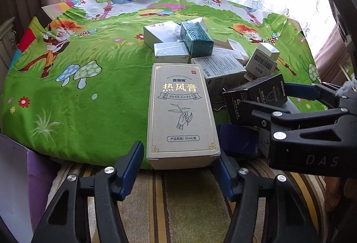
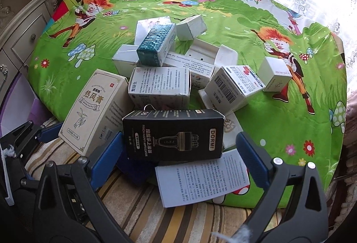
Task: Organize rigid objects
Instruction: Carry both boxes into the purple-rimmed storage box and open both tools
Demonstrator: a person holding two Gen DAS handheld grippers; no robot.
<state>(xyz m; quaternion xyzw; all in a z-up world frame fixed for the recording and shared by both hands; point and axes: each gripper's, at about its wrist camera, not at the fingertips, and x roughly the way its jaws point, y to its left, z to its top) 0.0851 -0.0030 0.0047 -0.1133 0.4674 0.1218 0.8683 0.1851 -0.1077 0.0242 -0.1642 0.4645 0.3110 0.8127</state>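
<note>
A tall beige box with gold lettering (image 1: 181, 113) lies at the near edge of the table and juts over it. My left gripper (image 1: 178, 151) is shut on its near end, a blue pad against each long side. The same beige box (image 2: 91, 107) shows in the right wrist view, with one of the left fingers (image 2: 51, 131) at its side. A black DORMI box (image 2: 174, 133) lies between the pads of my right gripper (image 2: 179, 136), which stands open with a gap on the right side. From the left wrist view the right gripper (image 1: 265, 95) straddles that black box (image 1: 256, 95).
A pile of small cartons fills the table's middle: a teal box (image 2: 156, 46), a barcode box (image 2: 232, 87) and several white ones. A printed leaflet (image 2: 200, 180) hangs over the edge. The green cartoon cloth (image 1: 78, 91) covers the table. A striped rug (image 1: 178, 209) lies below and a cabinet (image 2: 22, 38) stands left.
</note>
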